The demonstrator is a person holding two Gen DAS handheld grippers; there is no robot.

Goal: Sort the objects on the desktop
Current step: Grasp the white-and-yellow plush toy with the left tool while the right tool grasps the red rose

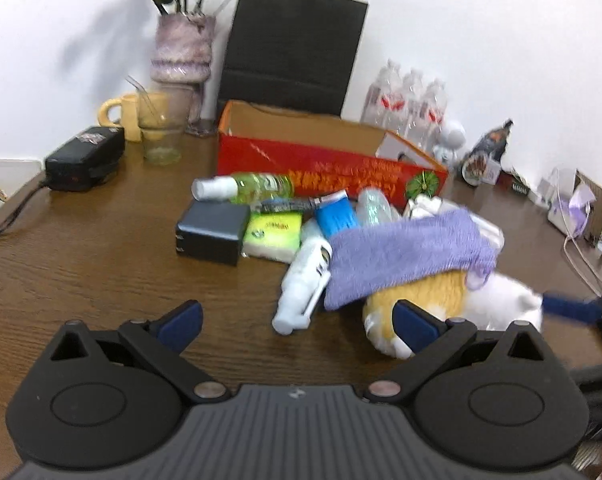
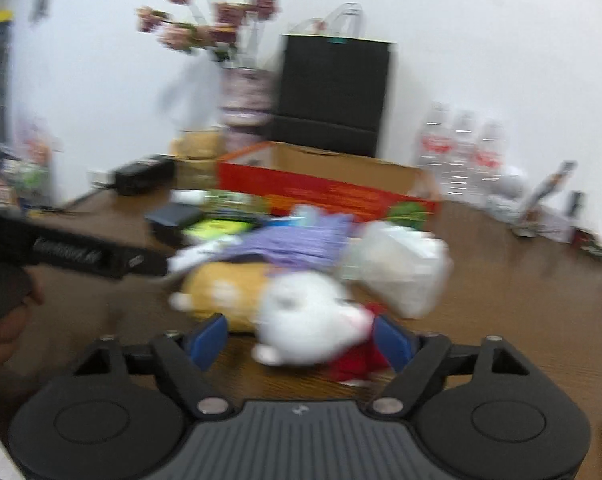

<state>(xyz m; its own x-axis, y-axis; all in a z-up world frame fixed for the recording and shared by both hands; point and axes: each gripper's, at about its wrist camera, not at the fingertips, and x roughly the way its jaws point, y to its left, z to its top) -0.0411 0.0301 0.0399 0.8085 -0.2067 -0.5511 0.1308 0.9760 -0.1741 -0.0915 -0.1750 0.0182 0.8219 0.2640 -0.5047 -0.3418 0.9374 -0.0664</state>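
While both pairs of tongs hang above the brown counter (image 1: 81, 248), a heap of small things lies ahead of them. The left tongs (image 1: 297, 322) stand wide open with nothing between their blue pads; only bare wood and the end of a white spray bottle (image 1: 303, 280) lie in front of the gap. Its right-hand pad sits against the view of a yellow plush toy (image 1: 425, 292), over which a purple cloth (image 1: 405, 256) is draped.

The right tongs (image 2: 301, 340) are blurred. A white plush toy (image 2: 313, 320) with a red part lies between their pads, but the jaws stand apart and I cannot make out either pad pressing on it. To the left of these tongs the other tool's black body (image 2: 61, 254) reaches in, a hand (image 2: 5, 320) on its grip.

Beyond the left tongs lie a dark box (image 1: 211, 232), a green tissue pack (image 1: 273, 234), a blue packet (image 1: 335, 216) and a green bottle (image 1: 245, 188), just before a red cardboard box (image 1: 329, 160), open on top. Behind that stand a black paper bag (image 1: 293, 48) and a vase (image 1: 181, 48).
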